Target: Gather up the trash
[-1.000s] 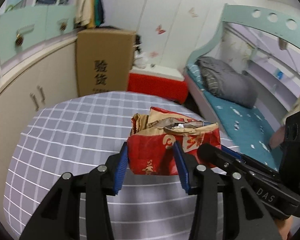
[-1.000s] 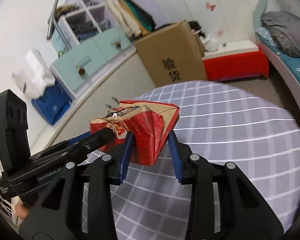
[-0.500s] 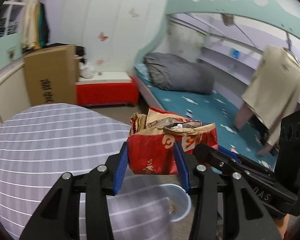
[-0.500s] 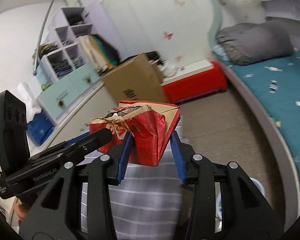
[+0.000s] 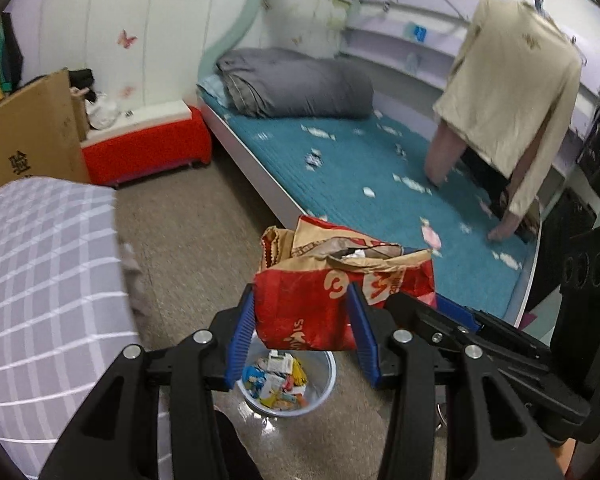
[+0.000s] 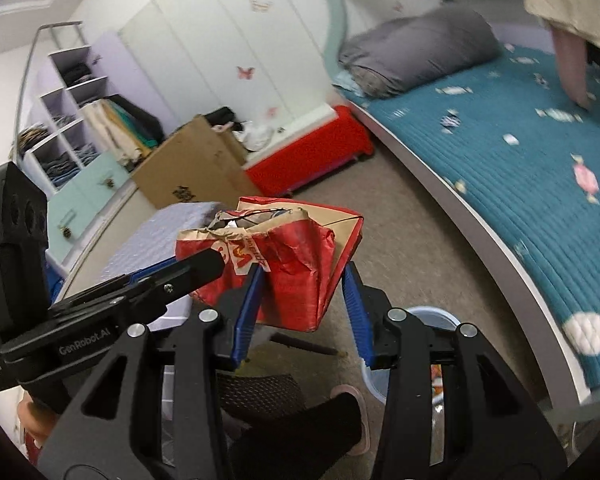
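A crumpled red and brown paper bag point(image 5: 312, 308) hangs in the air, its torn top open. My left gripper point(image 5: 300, 300) is shut on its left part, both blue pads pressed to its sides. My right gripper point(image 6: 302, 276) clasps the other end of the bag point(image 6: 296, 264); its jaws stand a little wider than before, with the pads still touching the paper. Each gripper shows in the other's view: the right one point(image 5: 420, 304) and the left one point(image 6: 204, 260). Directly below the bag stands a pale blue bin point(image 5: 328, 364) with several colourful wrappers point(image 5: 280, 384) inside.
A table with a grey checked cloth point(image 5: 40, 280) is at the left. A bed with a teal cover point(image 5: 380, 184) runs along the right, a beige garment point(image 5: 512, 92) hanging over it. A red box point(image 5: 148, 152) and a cardboard box point(image 5: 28, 132) stand by the wall. A person's leg and shoe point(image 6: 340, 412) are near the bin point(image 6: 432, 314).
Both grippers carried the bag off the checked table, over the floor, to above the bin. The view swung toward the bed. The right jaws widened slightly.
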{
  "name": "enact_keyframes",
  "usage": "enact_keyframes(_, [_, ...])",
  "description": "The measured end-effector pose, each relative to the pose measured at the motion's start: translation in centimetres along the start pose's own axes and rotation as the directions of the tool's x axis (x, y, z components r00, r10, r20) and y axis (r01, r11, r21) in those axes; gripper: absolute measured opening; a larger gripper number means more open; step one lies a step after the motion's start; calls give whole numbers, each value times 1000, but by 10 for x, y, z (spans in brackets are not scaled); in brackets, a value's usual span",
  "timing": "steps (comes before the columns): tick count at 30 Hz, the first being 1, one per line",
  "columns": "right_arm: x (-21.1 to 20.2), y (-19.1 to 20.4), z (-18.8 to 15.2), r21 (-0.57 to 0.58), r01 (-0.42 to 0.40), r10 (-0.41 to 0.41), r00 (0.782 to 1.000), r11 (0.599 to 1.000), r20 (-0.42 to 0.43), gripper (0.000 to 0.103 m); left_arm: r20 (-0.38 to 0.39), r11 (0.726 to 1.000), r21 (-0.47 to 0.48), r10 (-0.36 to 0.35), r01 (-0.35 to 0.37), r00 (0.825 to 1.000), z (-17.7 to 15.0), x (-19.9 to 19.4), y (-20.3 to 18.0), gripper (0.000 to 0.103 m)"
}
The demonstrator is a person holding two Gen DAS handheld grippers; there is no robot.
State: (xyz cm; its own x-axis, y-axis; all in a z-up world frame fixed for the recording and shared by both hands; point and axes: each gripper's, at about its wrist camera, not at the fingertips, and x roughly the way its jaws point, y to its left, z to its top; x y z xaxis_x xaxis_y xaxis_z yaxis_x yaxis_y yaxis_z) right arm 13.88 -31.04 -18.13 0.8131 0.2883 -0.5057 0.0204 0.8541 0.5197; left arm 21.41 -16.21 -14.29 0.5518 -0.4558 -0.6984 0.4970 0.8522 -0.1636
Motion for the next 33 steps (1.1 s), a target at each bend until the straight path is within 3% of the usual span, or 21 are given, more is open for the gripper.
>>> enact_keyframes(10, [38,-63,-25,104,75,-69,996,992,-61,46,-135,1000,-7,-16,15,991,-20,76,-2,44])
enact_keyframes(12, [53,-76,-34,114,111,-102,991,987,-86,54,-155,1000,4,0,0,988,-26,91,-1,50])
enact_keyframes(13, [61,-86,-39,129,137,-124,987,982,-103,64,-168,1000,11,25,-23,985,-28,98,0,54])
enact_keyframes(14, [69,-96,-45,148,164,-146,981,975,-128,68,-201,998,23,69,-66,977,-33,112,3,67])
enact_keyframes(15, [78,-109,-53,169,185,-158,974,968,-161,68,-221,996,22,85,-82,972,-36,118,7,72])
enact_keyframes(18, [93,-128,-73,187,241,-192,950,952,-247,68,-287,994,2,108,-112,952,-49,135,21,72])
enact_keyframes(25, [83,-131,-91,203,241,-184,946,949,-266,68,-309,989,19,148,-149,939,-62,133,28,74])
enact_keyframes(30, [62,-100,-78,138,224,-193,959,965,-207,68,-254,985,28,173,-172,952,-58,99,22,76])
enact_keyframes(33, [46,-79,-69,110,196,-177,970,974,-166,68,-182,982,30,191,-188,965,-51,67,17,78])
